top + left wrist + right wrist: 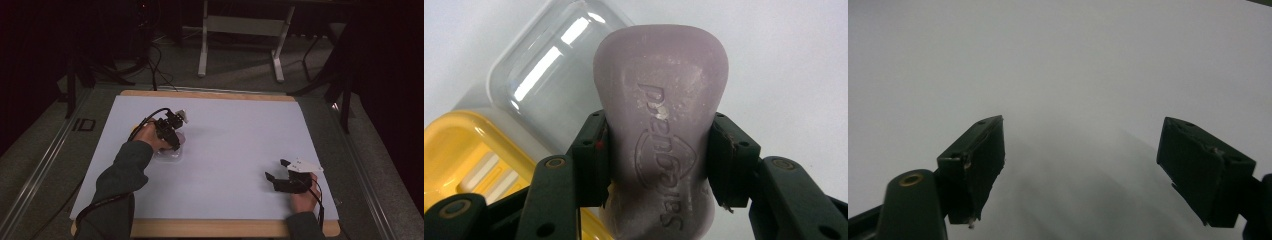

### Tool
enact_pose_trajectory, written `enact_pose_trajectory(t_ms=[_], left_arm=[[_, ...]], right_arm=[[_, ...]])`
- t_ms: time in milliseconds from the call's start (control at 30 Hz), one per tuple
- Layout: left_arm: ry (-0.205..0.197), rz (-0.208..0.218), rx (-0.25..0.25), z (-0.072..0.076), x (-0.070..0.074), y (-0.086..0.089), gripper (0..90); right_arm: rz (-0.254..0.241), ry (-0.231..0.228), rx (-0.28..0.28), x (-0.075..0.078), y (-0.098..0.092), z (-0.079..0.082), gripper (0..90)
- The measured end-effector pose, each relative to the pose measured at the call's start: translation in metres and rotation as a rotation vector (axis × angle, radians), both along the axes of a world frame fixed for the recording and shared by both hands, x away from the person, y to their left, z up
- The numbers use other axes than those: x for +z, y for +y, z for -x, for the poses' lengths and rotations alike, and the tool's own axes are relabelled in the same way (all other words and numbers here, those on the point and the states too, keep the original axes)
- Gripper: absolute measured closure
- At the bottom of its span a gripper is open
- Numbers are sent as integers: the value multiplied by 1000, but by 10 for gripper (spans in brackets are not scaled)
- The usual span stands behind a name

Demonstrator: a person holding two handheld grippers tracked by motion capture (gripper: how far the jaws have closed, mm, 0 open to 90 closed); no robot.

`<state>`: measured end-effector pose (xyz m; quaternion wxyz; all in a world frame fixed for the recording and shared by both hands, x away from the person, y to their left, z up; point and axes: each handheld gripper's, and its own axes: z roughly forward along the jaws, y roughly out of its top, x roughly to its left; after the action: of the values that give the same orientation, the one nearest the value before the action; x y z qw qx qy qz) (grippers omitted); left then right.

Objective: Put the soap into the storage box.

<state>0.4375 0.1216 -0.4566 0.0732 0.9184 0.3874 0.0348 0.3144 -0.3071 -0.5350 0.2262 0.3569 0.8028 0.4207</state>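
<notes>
left gripper (659,165): jaws clamp pale purple embossed soap bar (661,100) | beneath, seemingly: clear-lidded yellow plastic soap box (474,155) | right gripper (1080,170): jaws wide, empty, over white table sheet (1058,60)

The high view looks forward and down from above the person's side onto the white rectangular table top (225,150). The left gripper view sits close over it at 9 o'clock, the right gripper view at 4 o'clock; all three share that white surface.

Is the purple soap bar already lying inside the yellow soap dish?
No, the soap bar is clamped between the left gripper jaws, above the table, with the yellow soap dish off to its side.
</notes>
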Motion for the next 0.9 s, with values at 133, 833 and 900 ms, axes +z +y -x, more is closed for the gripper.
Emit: enact_pose_trajectory(t_ms=[133,833,900], left_arm=[[1,2,22,-2,0,4,500],[18,1,113,-9,1,26,500],[19,2,127,-9,1,29,500]], right_arm=[[0,-1,0,0,0,0,188],[1,-1,0,0,0,0,189],[2,-1,0,0,0,0,189]])
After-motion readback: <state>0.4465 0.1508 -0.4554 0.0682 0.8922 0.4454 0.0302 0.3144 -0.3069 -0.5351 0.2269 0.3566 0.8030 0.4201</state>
